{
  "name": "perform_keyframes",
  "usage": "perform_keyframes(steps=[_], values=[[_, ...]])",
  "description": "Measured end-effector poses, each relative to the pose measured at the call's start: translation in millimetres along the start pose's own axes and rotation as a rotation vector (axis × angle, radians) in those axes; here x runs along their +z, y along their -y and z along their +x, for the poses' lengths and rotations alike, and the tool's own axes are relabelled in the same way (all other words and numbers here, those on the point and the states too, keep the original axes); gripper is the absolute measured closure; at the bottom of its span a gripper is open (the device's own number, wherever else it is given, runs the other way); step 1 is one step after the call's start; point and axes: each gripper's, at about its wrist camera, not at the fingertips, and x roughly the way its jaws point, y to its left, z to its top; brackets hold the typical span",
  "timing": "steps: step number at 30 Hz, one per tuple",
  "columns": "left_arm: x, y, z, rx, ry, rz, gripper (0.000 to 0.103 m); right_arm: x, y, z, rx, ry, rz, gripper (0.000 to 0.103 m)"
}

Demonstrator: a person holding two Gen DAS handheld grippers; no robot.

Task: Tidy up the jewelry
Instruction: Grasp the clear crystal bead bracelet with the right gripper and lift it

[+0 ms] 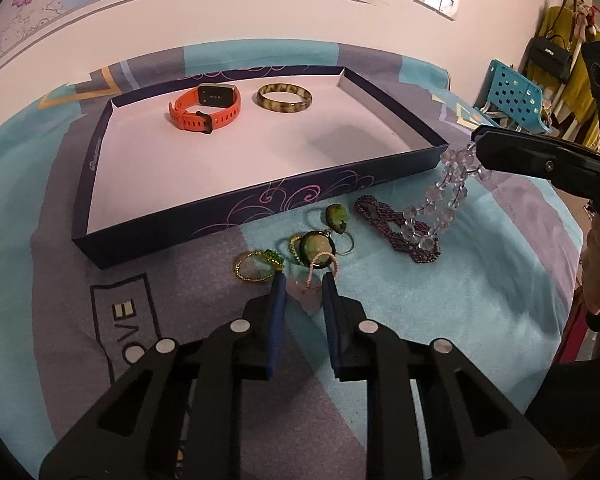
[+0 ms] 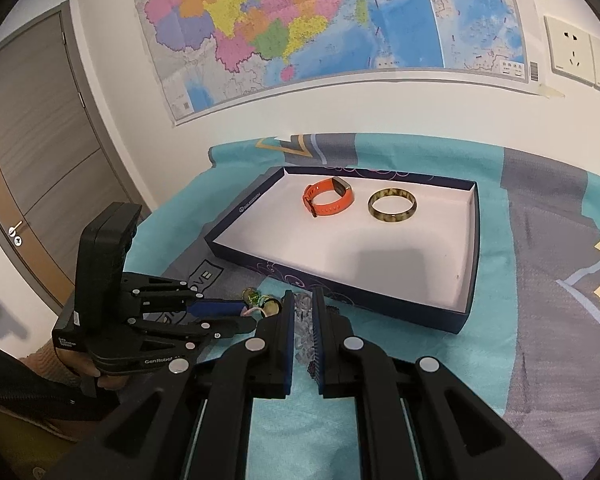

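Left wrist view: left tongs, blue ribbed pads nearly closed, pinch a pale pink stone pendant on the soft quilted bedspread. Right tongs clamp a strand of clear faceted beads. Shallow cardboard tray holds a rubbery orange watch and glossy mottled bangle.
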Motion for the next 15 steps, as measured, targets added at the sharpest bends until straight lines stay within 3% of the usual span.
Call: perform_keyframes(steps=[15], values=[[6, 2, -33, -0.042, 0.074, -0.004, 0.084, 13, 1, -5, -0.006, 0.032, -0.011, 0.096]])
